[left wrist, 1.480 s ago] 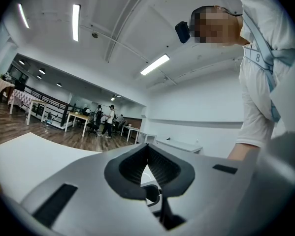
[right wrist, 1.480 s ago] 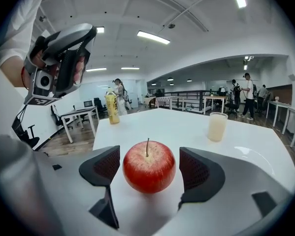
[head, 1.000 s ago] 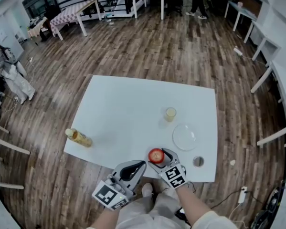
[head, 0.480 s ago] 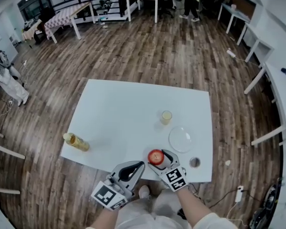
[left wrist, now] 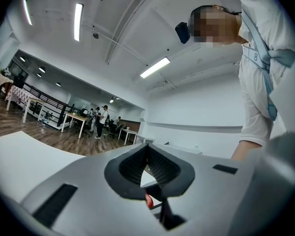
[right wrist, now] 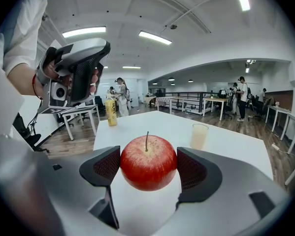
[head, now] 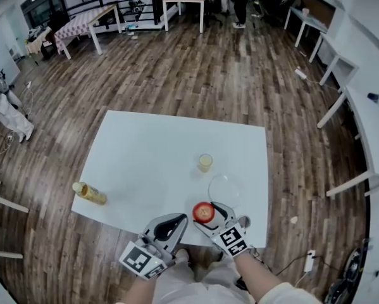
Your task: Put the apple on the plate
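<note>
Right gripper (right wrist: 148,170): fingers pressed on both sides of the apple (right wrist: 148,162), stem up, held above the near edge of the surface (head: 145,157). Left gripper (head: 173,223): fingers closed together, nothing between, idle beside it. Clear plate (head: 228,183) lies just beyond the apple, empty.

Step in hand, likely: carry over. Bring the apple level over the plate's middle, lower until its base rests, then open. Glass (head: 205,163) stands near the plate; avoid overshooting.
</note>
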`<state>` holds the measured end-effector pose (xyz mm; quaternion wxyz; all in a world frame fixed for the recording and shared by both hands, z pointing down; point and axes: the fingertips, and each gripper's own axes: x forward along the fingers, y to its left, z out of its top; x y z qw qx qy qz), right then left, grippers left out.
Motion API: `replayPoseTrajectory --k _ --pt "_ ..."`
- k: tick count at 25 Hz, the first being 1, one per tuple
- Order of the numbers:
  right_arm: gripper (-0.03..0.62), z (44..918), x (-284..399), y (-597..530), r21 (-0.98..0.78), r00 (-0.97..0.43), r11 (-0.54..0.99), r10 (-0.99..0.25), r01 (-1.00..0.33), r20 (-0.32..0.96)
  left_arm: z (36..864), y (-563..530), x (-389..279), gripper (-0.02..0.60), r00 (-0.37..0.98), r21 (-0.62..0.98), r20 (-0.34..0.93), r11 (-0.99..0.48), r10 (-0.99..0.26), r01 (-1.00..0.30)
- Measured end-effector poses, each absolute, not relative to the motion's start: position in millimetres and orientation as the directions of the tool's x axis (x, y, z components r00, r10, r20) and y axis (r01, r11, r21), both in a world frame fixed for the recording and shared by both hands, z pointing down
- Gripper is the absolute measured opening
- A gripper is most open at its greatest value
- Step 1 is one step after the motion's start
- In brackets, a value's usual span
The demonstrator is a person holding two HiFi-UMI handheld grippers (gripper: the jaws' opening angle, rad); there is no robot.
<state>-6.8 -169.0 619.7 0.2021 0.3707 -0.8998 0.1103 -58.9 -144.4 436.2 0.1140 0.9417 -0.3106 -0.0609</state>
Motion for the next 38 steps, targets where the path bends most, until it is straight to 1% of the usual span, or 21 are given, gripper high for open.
replayPoseTrajectory --k 6,15,29,38 --pt "0.366 620.0 28.1 -180.6 -0.051 -0.663 0.727 -0.592 -0.685 0.459 438.9 -151.6 -15.0 0.002 0.789 0.259 -0.042 -0.769 -0.613 -0.584" --pt "0.365 622.2 66.2 -209.0 -0.050 -0.678 0.742 -0.580 -0.668 0.452 442.6 -165.3 15.4 0.002 0.756 0.268 -0.037 -0.735 -0.654 -0.623" --pt "0.366 642.7 92.5 -250.9 -0.072 -0.647 0.709 -0.591 -0.701 0.481 451.8 -183.9 17.3 0.002 0.714 0.275 -0.003 -0.687 -0.700 -0.672" --pt "0.365 659.6 104.7 -255.1 -0.098 -0.627 0.681 -0.595 -0.725 0.503 458.2 -183.6 14.0 0.002 0.706 0.278 0.018 -0.675 -0.708 -0.684"
